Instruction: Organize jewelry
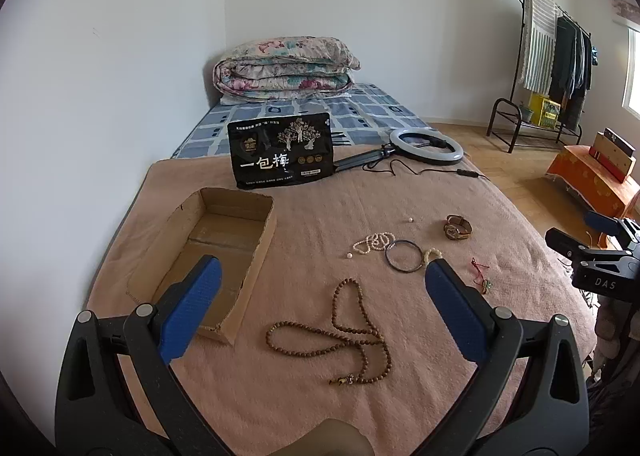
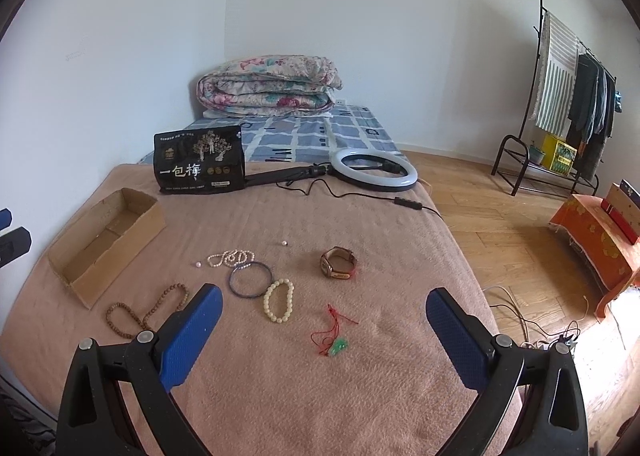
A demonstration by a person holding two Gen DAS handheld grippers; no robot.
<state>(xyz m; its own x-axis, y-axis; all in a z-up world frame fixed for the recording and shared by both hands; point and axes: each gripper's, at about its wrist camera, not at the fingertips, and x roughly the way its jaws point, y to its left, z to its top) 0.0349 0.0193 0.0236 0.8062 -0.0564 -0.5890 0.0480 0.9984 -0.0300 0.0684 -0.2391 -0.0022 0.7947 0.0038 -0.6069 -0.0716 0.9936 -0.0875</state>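
While both cameras look down the same pink blanket (image 1: 320, 408), each one loses something the other keeps.

Left gripper (image 1: 323, 268): jaws spread wide, nothing between them; it hovers above the blanket, with its blue fingers (image 1: 192, 308) either side of the brown bead necklace (image 1: 352, 332).

Right gripper (image 2: 324, 296): jaws also wide apart and empty, raised over the red cord charm (image 2: 334, 332).

Hidden in the left view: the cream bead bracelet (image 1: 432, 255) is mostly covered by the right-hand finger; only a short arc shows.

Hidden in the right view: the brown bead necklace (image 2: 148, 310) is partly behind the left-hand finger, so its clasp end cannot be seen.

Cut off: the cardboard box (image 1: 224, 256) has its near corner behind a finger in the left view; the right view shows it whole (image 2: 104, 244), open-topped, at the blanket's left side.

Seen clearly by the right camera: the full cream bracelet (image 2: 279, 300), just beside the dark bangle (image 2: 250, 279); whether they touch I cannot tell. The pearl strand (image 2: 231, 258), bunched, lies just behind the bangle.

Loose pearls: one near the strand (image 2: 197, 264), one apart toward the watch (image 2: 284, 243); very small.

Watch (image 2: 338, 262): lies on its side, dial unreadable.

Far end: a black snack bag (image 1: 282, 150) stands upright, with a ring light (image 1: 426, 146) lying flat beside it.
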